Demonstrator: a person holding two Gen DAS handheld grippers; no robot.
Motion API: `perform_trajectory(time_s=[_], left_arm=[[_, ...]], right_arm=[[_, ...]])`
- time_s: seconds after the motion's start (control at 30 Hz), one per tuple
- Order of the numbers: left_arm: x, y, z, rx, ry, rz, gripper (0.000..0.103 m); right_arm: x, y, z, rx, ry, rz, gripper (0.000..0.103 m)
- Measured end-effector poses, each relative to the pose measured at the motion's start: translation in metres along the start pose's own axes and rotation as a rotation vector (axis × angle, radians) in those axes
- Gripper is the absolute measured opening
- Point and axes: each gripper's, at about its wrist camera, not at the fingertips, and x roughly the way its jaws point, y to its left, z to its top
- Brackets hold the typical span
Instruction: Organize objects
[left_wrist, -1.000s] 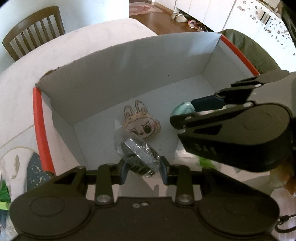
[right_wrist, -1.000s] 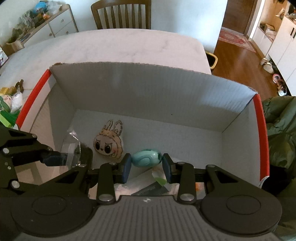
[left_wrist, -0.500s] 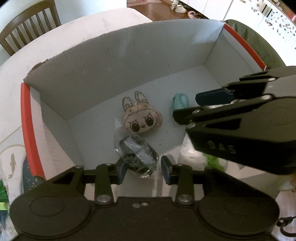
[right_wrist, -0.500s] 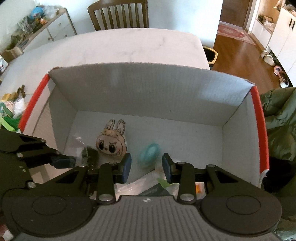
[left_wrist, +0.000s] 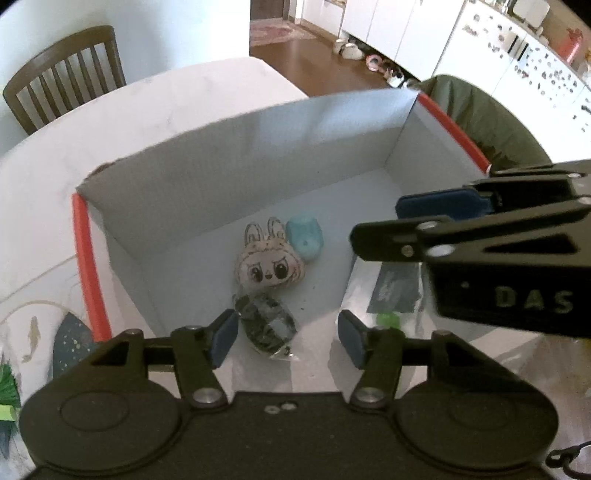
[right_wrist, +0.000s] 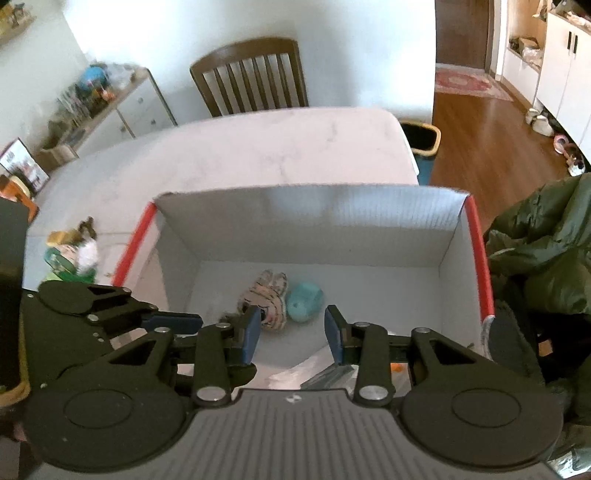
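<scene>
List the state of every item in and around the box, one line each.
Cardboard box: open-topped, upright.
Bunny-face plush: lying face up on the box floor.
Teal egg-shaped toy: lying beside the plush.
Clear-wrapped packet: released, on the floor.
Left gripper: open, empty.
Right gripper: open, empty.

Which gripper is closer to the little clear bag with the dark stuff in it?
Left. The left gripper is open right above the clear bag, which lies between its fingers on the box floor. The right gripper, also open, hangs off to the bag's right, nearer the teal egg.
</scene>
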Motion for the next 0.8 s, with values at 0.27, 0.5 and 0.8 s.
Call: perform_trajectory(time_s=[0.27,0.5,0.8], left_arm=[[-0.022,0.001,0.020,-0.047,-0.092,-0.030,0.060],[-0.066,0.007,0.013,-0.060,-0.199,-0.030,0.062],[-0.102,0.022,-0.006,-0.104,-0.303,-0.002,0.067]], right_arm=[[-0.035,0.005,-0.004,0.004,-0.075,0.045,0.040],[-0.067,0.016,-0.007,-0.001,-0.152,0.067,0.040],[-0.092,0.044,-0.017,-0.039,-0.226,0.087,0.045]])
